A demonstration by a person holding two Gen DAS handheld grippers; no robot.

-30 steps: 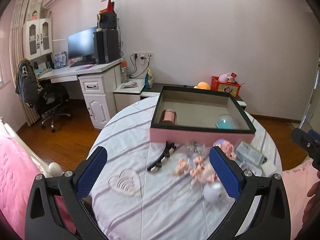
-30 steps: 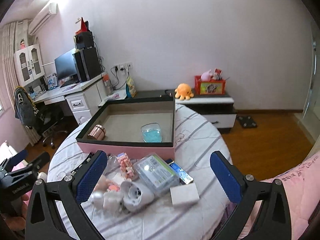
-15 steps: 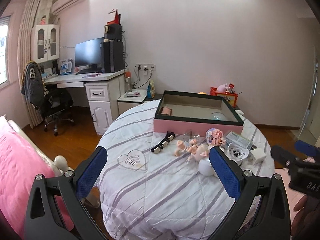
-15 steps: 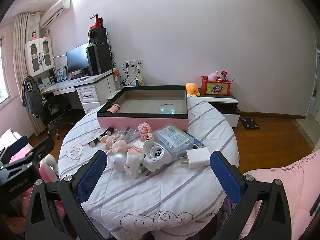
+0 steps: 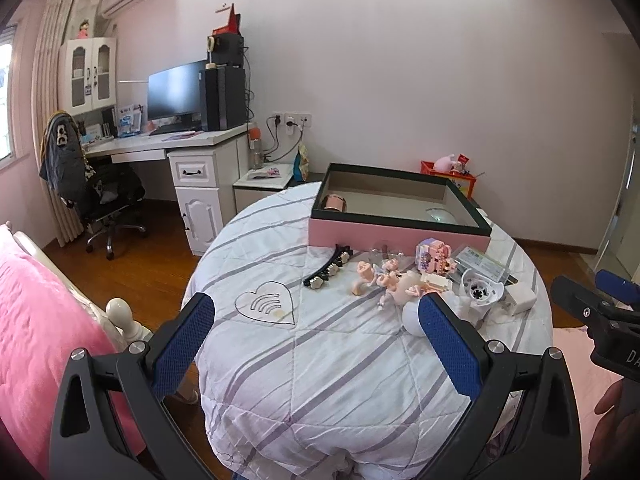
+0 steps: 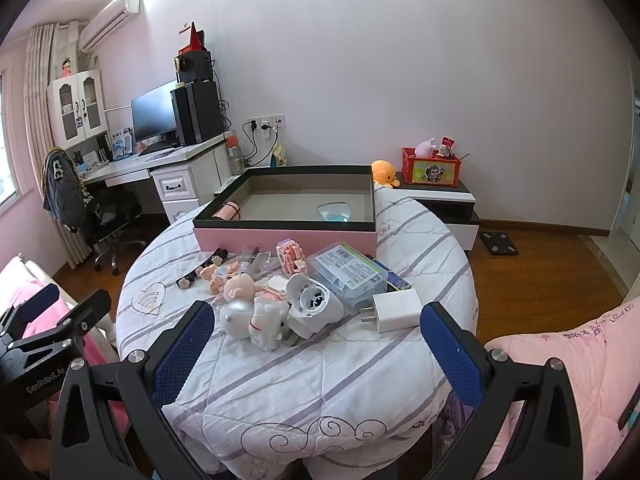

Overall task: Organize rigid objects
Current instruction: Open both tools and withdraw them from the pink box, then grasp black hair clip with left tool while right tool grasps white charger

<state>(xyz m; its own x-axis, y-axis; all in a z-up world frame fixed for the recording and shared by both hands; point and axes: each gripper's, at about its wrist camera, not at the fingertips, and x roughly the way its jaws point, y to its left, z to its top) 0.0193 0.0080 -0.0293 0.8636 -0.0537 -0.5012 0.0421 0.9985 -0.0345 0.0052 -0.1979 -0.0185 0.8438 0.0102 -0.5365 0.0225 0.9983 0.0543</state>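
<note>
Progress slight: pink box (image 6: 286, 236) holds two items; toy pile (image 6: 280, 292) remains outside, nearside. Left gripper (image 5: 316, 336) and right gripper (image 6: 316, 336) both wide, empty.

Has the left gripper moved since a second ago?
Yes. The left gripper has pulled back from the pink box, which now looks smaller and farther off; its jaws stay open.

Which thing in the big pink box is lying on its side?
The rose-gold cylinder in the box's near-left corner lies on its side. The other thing inside, the clear blue dish, sits flat on the right.
</note>
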